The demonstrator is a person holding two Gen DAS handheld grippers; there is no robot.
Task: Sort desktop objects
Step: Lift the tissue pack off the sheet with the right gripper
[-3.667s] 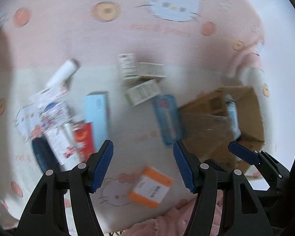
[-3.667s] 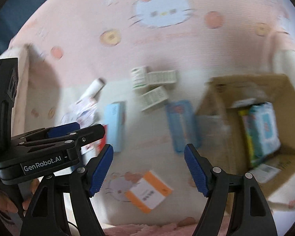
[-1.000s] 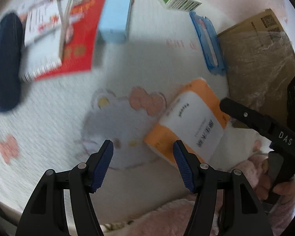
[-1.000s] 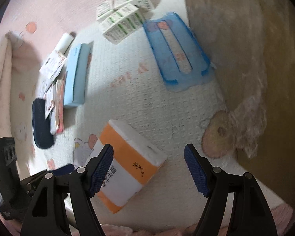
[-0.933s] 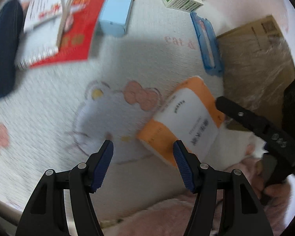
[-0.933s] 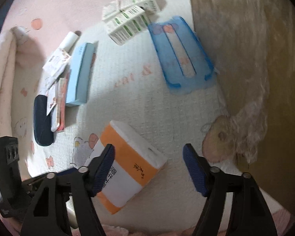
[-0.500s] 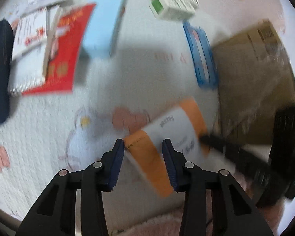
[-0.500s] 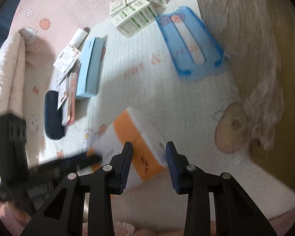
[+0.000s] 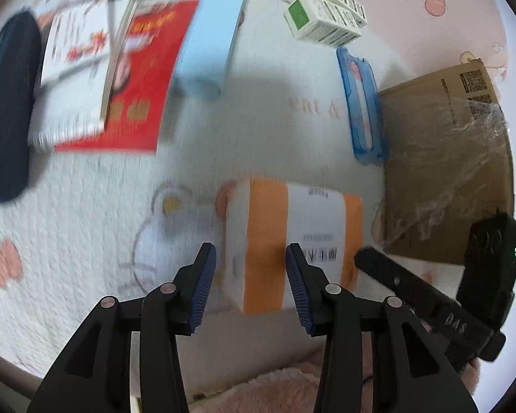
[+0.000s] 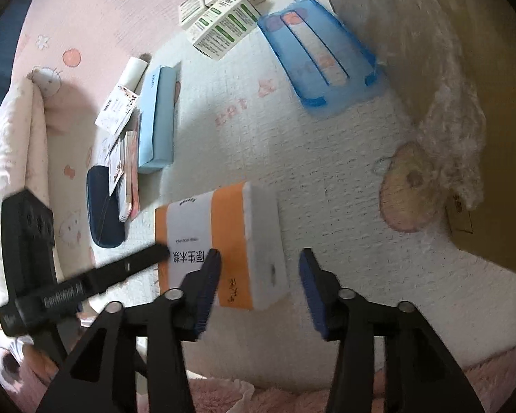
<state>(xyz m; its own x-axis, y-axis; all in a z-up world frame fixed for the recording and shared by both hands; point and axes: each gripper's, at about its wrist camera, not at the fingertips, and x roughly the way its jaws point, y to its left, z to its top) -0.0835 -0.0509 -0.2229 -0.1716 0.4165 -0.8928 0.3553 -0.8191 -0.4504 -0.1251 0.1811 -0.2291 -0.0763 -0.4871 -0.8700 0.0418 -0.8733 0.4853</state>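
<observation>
An orange-and-white tissue pack (image 9: 292, 234) (image 10: 223, 241) lies on the white cartoon-print mat. My left gripper (image 9: 251, 268) hovers over the pack's left half. Its jaws are opening, one fingertip just off the pack's edge and the other in front of its top face, with neither pad pressing. My right gripper (image 10: 258, 268) hangs over the pack's other end. Its jaws are opening too, with a clear gap beside the right pad. Each gripper shows at the edge of the other's view, a finger reaching the pack.
A cardboard box (image 9: 447, 172) (image 10: 464, 69) with crinkled plastic film stands right of the pack. Behind are a blue tray (image 9: 361, 110) (image 10: 320, 58), white-green cartons (image 9: 320, 17) (image 10: 223, 24), a light-blue box (image 9: 210, 34) (image 10: 156, 117), a red booklet (image 9: 137, 79) and a dark case (image 9: 7, 110) (image 10: 103, 206).
Both grippers' jaws have narrowed from wide open. The right pair closed further, then widened again. The tissue pack has turned and now sits under both grippers.
</observation>
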